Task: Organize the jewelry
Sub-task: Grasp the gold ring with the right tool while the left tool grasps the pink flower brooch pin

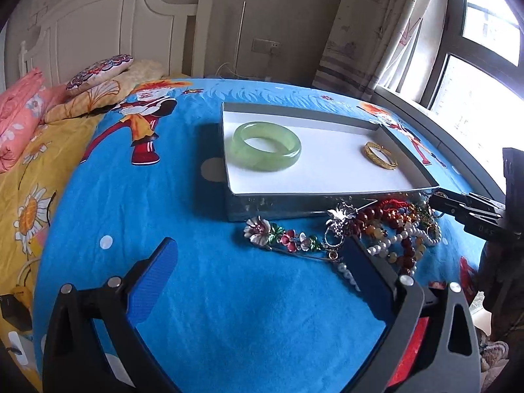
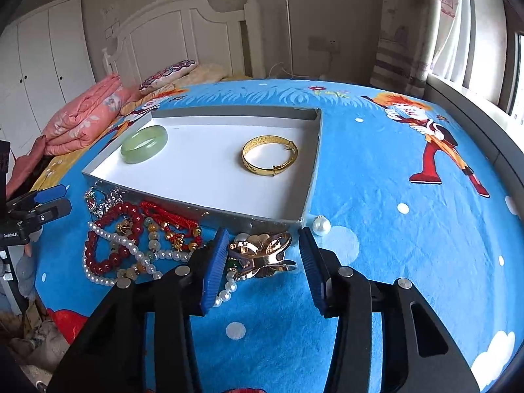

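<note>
Pick-up step: the right tool point(image 2: 263, 255), pads spread, straddles the rose-gold metal butterfly clip point(image 2: 262, 253) just before the shallow white tray point(image 2: 312, 170); next, pinch and lift. Left tool point(image 1: 258, 271) spread, empty.

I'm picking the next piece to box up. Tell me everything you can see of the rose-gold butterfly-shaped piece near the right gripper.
The butterfly piece looks like polished rose-gold metal, with curved, looping wings and a shiny, reflective finish. It lies flat on the blue blanket, just in front of the box, outside it. It sits between the right gripper's blue pads; the left pad looks at or near its edge, the right one is apart. A pearl strand and a small green bead adjoin it.
</note>
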Demonstrator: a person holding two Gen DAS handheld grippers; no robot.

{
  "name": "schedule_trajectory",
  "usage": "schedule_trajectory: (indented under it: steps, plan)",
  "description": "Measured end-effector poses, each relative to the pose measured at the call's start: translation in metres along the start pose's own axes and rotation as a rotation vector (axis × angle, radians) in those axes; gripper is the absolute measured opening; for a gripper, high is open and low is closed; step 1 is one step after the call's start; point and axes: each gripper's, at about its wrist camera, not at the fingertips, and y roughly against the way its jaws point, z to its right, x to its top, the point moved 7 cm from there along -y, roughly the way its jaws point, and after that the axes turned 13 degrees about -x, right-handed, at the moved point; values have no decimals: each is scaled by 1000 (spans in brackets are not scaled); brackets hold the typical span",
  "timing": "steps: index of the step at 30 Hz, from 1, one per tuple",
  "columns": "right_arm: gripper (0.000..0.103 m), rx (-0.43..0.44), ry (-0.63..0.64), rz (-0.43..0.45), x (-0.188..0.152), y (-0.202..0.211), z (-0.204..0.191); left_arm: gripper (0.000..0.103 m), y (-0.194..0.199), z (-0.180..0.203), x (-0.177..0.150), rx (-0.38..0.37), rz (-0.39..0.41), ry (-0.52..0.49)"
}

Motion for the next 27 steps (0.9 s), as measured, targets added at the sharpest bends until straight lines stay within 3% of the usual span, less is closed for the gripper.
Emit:
schedule_trajectory:
  steps: [4,24,27]
  plan:
    - [40,-8,-8,1,0,0,2,100,-1,1,-1,-2,-6,-1]
    - [40,-24,7,-23,-6,-1,3,98,-14,1,-4,-2,-88,8]
    - [38,-36,14,9,-5,4,4,90,-17,6,-7,8,-115,-17]
